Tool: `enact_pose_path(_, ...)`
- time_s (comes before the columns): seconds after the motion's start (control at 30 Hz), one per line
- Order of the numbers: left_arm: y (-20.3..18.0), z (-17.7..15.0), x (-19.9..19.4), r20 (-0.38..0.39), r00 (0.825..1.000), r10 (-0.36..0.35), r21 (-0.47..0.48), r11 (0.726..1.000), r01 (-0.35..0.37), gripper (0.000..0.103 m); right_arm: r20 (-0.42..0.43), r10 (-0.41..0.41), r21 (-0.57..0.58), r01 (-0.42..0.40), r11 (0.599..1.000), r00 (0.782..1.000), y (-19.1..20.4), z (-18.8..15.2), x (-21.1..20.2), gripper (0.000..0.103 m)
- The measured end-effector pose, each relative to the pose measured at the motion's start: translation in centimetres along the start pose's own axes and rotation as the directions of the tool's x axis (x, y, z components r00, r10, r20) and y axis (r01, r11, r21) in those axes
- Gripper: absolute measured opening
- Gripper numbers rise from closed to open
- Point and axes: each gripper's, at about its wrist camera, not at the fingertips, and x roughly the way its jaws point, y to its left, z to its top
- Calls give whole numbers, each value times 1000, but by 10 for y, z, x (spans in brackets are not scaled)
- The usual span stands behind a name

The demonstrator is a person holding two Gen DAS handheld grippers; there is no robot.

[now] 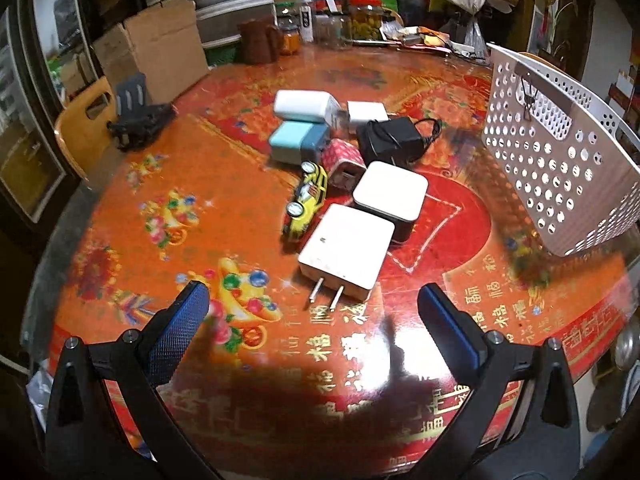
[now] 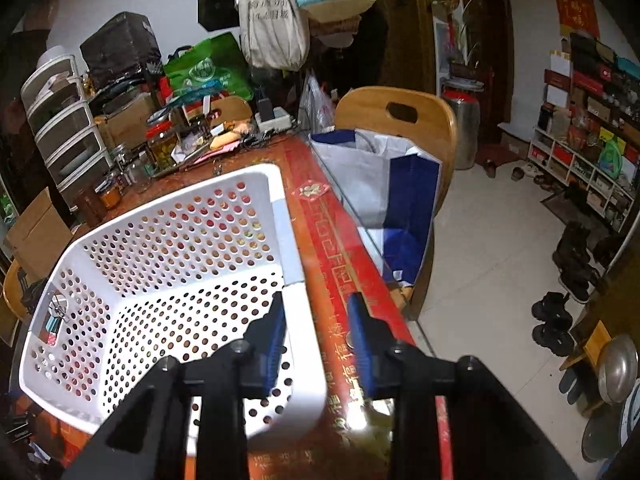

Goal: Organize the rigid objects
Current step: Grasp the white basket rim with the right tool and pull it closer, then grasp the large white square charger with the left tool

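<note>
On the table (image 1: 160, 216), the pronged charger (image 1: 346, 258) lies nearest the left wrist camera. At its 10 o'clock, touching it, the toy car (image 1: 306, 204) lies on its side. At the charger's 1 o'clock sits a square box (image 1: 390, 196). Behind it lies an adapter with cord (image 1: 394, 138). The basket (image 1: 560, 152) stands at 3 o'clock of this cluster, well apart.

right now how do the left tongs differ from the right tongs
The left tongs stand wide open over the table, nothing between them, pointing at the white plug charger. The right tongs are nearly closed, straddling the white basket rim; whether they pinch it I cannot tell. Both have blue textured pads on black arms.
</note>
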Motion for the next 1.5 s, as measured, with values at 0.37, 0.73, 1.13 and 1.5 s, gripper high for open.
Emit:
enact_pose_path(0.37, -15, 13, 42, -62, 998, -16, 40, 999, 19, 103, -94, 33, -29, -36, 999, 995, 13, 4, 30, 28)
enact_pose_path(0.73, -10, 21, 56, -43, 997, -62, -21, 998, 61, 94, -91, 22, -36, -26, 999, 996, 13, 4, 31, 28)
enact_pose_path(1.13, -22, 21, 34, 18, 1000, 23, 27, 999, -23, 54, -90, 24, -38, -28, 999, 996, 13, 5, 31, 28)
enact_pose_path(1.5, -14, 61, -8, 131, 985, 113, 76, 989, -124, 54, -82, 32, -40, -35, 999, 996, 13, 4, 30, 28)
